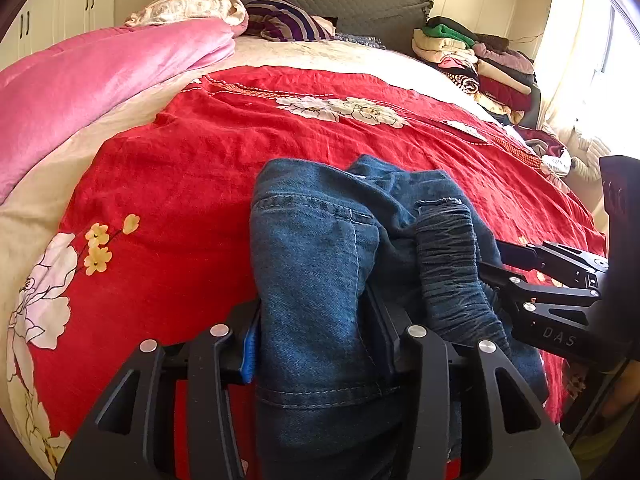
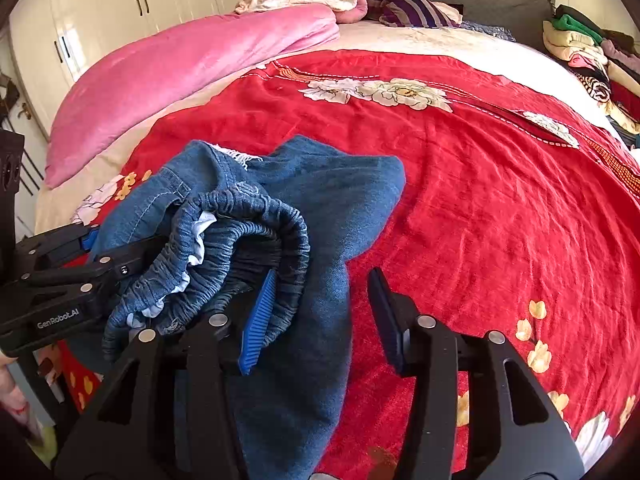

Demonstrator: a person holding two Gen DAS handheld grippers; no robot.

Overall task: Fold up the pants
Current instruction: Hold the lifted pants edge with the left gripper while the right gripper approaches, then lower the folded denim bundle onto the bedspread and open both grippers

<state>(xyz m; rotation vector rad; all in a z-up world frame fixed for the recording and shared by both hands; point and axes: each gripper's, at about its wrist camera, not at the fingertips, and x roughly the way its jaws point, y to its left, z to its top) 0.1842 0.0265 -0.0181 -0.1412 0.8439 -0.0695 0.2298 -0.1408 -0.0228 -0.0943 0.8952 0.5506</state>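
Observation:
Blue jeans [image 1: 312, 240] lie bunched on the red floral bedspread [image 1: 180, 160], their gathered elastic waistband [image 1: 448, 248] turned up on the right. My left gripper [image 1: 314, 304] straddles a thick fold of denim that fills the gap between its fingers; the pads do not visibly squeeze it. From the right wrist view, the jeans [image 2: 340, 200] spread out from the waistband [image 2: 256, 208]. My right gripper [image 2: 323, 276] is open: its blue pad [image 2: 258, 320] rests by the waistband, and red bedspread shows beside the other finger. Each gripper appears in the other's view, the right gripper [image 1: 494, 258] and the left gripper [image 2: 124, 240].
A pink blanket [image 1: 100, 80] is heaped along the bed's left side, with a striped pillow [image 1: 280, 20] at the headboard. A pile of folded clothes [image 1: 480, 64] sits at the far right corner by a curtained window [image 1: 580, 40]. Cream wardrobes [image 2: 100, 8] stand beyond the bed's left side.

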